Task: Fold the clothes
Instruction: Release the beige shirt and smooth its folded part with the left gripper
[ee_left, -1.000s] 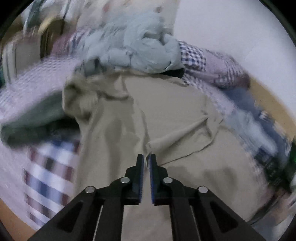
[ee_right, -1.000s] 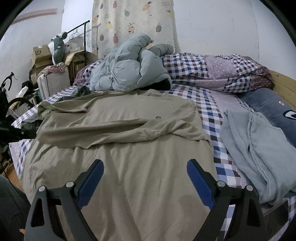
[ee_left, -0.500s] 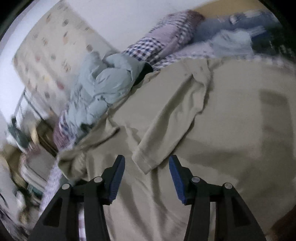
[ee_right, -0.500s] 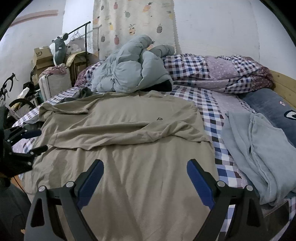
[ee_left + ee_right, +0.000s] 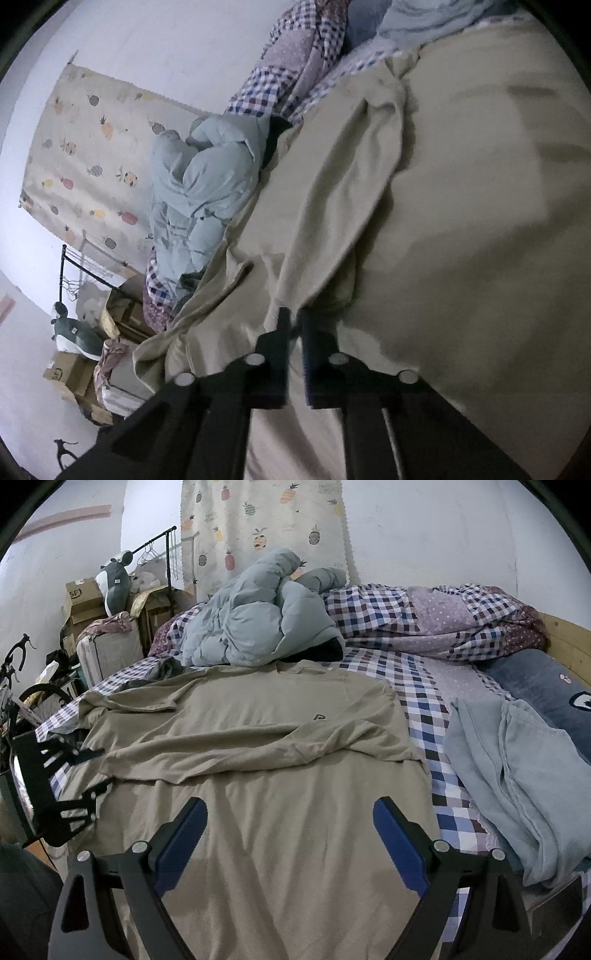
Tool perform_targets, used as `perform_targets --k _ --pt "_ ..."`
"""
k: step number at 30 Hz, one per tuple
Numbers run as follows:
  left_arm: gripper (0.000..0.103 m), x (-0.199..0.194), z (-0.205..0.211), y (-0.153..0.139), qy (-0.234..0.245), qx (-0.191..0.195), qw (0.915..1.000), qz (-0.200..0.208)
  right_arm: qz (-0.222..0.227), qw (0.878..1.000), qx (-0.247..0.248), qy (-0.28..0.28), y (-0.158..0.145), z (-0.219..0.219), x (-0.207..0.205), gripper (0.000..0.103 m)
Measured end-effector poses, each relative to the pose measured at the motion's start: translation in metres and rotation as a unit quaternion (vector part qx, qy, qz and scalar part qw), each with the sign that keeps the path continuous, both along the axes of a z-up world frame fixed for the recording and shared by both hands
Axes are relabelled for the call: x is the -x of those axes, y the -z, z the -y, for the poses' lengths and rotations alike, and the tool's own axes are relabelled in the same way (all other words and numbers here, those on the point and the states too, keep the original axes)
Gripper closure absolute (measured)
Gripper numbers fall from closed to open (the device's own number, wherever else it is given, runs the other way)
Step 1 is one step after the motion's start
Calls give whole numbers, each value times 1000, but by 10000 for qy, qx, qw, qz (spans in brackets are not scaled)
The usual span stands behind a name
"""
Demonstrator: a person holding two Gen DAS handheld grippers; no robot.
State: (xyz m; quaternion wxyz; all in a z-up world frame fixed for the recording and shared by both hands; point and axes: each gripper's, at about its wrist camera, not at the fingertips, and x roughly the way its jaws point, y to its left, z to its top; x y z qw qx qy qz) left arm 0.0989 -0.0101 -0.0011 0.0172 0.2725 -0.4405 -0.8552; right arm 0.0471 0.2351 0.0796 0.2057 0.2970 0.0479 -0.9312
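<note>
A: Checked bed (image 5: 424,716) is bearing the khaki shirt (image 5: 280,812), lying spread; right gripper (image 5: 290,834) is hovering above it, jaws apart.

B: Left gripper (image 5: 293,325) is clamping the shirt's sleeve cuff (image 5: 291,295); its jaws have just been closing.

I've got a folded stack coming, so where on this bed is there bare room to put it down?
Best free patch: the checked sheet between the khaki shirt, the light blue garment and the rolled quilt. A thinner strip of sheet runs down the shirt's right edge. Crowded: the far side under the puffer jacket, and the left edge by the left gripper.
</note>
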Motion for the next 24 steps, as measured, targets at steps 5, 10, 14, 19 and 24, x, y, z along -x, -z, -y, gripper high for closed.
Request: perform_targets --k 5,10,14,19,24 --pt "101 -13 -2 -32 158 -751 9969 -194 11 10000 -9 30 0 -2 0 9" --pt "101 -16 3 -85 237 -2060 9779 -272 -18 9999 -67 128 2 -7 3 9" --pt "101 -1 32 -126 75 -3590 9330 -235 -40 9993 -128 357 3 -20 10 9" --pt "101 31 86 -159 -337 -5540 8318 -128 209 9964 49 819 6 -47 34 9" --pt "102 81 160 -132 -1226 -7248 6779 73 171 9950 -526 832 15 -58 70 9"
